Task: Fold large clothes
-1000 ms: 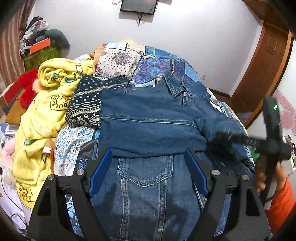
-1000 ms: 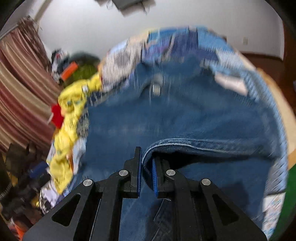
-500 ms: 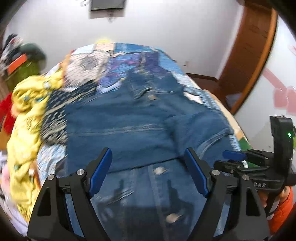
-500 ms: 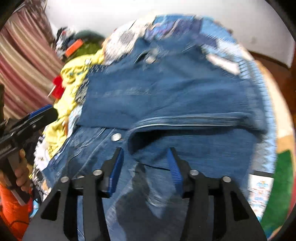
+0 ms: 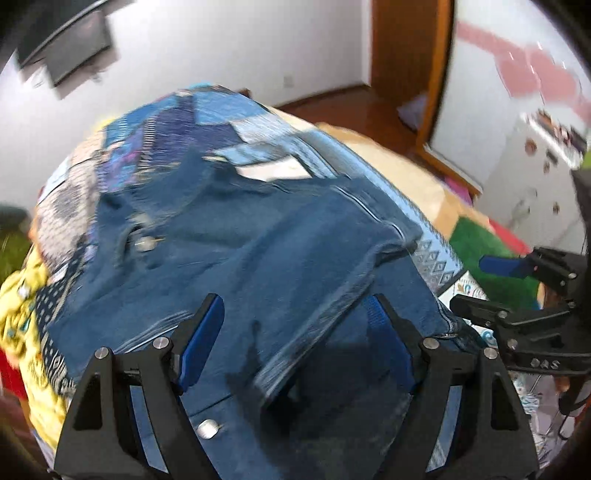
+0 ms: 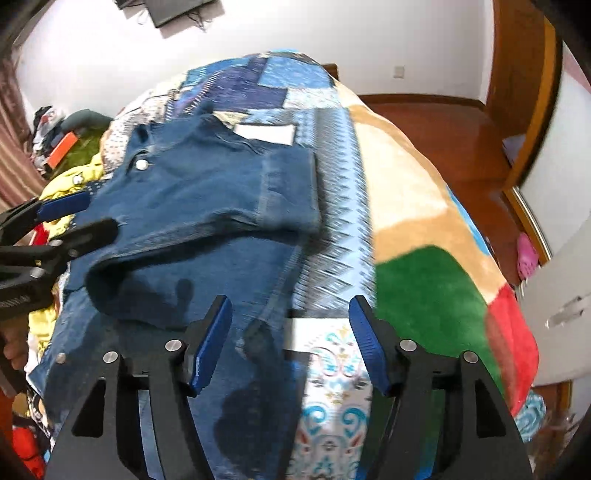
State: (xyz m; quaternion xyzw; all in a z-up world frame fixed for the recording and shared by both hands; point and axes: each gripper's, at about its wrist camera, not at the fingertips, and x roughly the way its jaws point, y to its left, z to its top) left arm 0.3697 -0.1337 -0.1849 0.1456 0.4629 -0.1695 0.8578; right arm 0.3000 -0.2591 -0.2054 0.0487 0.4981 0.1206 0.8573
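A blue denim jacket (image 5: pixel 236 258) lies spread on the bed, its sleeves folded across the body. In the right wrist view the jacket (image 6: pixel 207 206) shows a folded sleeve cuff (image 6: pixel 288 192) on top. My left gripper (image 5: pixel 295 332) is open and empty, hovering over the jacket's lower part beside a sleeve edge. My right gripper (image 6: pixel 290 339) is open and empty above the jacket's right hem and the bedding. Each gripper shows in the other's view: the right one (image 5: pixel 517 295) at the right, the left one (image 6: pixel 55 225) at the left.
A patchwork blue quilt (image 6: pixel 258 85) covers the bed, with a tan, green and red blanket (image 6: pixel 424 240) on the right. Yellow clothes (image 5: pixel 18 295) are piled at the left. A wooden door (image 5: pixel 406 48) and floor lie beyond the bed; a screen (image 6: pixel 177 7) hangs on the wall.
My right gripper let go of the sleeve cuff, opened wide and drew back to the right hem. My left gripper stayed open and swung to the right over the jacket.
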